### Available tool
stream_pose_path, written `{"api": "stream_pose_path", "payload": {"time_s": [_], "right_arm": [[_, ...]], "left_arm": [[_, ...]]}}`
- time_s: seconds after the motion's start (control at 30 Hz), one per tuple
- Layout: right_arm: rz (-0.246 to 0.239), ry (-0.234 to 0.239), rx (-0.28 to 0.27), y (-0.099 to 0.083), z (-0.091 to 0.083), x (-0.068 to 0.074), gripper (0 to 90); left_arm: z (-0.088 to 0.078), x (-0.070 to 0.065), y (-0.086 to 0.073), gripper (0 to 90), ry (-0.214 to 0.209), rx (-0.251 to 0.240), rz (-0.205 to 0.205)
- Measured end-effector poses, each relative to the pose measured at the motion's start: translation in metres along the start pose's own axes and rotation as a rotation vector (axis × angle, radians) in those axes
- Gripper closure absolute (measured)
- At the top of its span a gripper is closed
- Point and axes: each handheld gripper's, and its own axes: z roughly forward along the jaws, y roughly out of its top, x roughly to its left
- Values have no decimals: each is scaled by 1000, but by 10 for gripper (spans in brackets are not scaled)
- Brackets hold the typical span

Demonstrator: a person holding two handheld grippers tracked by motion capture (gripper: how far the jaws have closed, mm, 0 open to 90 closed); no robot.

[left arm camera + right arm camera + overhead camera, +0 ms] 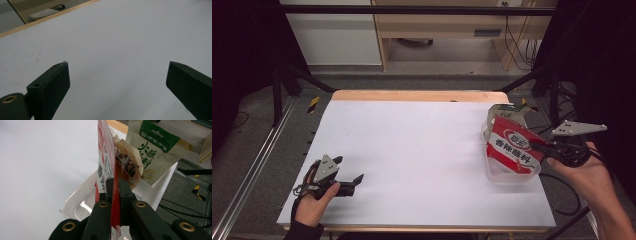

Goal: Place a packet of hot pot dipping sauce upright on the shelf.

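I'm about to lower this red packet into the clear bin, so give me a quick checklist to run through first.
1. Right gripper fingers clamped on the red packet: ok.
2. Red packet over the clear bin: ok, its lower end is at the bin opening.
3. Room in the bin: cannot tell; a green and white pouch and a brown pouch already stand in it.
4. Left gripper out of the way: ok, open and resting on the white table.
5. Bin steady on the table edge: cannot tell.
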Motion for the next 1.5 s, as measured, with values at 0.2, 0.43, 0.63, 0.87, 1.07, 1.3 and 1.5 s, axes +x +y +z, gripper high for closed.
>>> {"api": "stream_pose_path", "payload": {"time_s": [0.2,0.43,0.63,0.87,1.07,1.3,1.5], "right_arm": [[10,5,-3,-5,-1,-3,897],[23,7,-1,-11,-2,-6,896],[29,5,1,-14,-2,-8,894],[30,0,12,-17,-3,-9,892],[33,-5,18,-19,-4,-10,876],[31,-10,-2,-17,-5,-9,749],[-4,-30,0,-11,-2,-4,558]], "left_arm": [[0,0,0,52,-1,0,-1],[0,0,0,52,-1,1,-1],[1,-1,0,52,-5,3,0],[1,-1,0,52,-7,4,0],[1,-1,0,51,-8,6,2],[1,-2,0,51,-9,8,2],[1,-1,0,51,-9,7,2]]}}
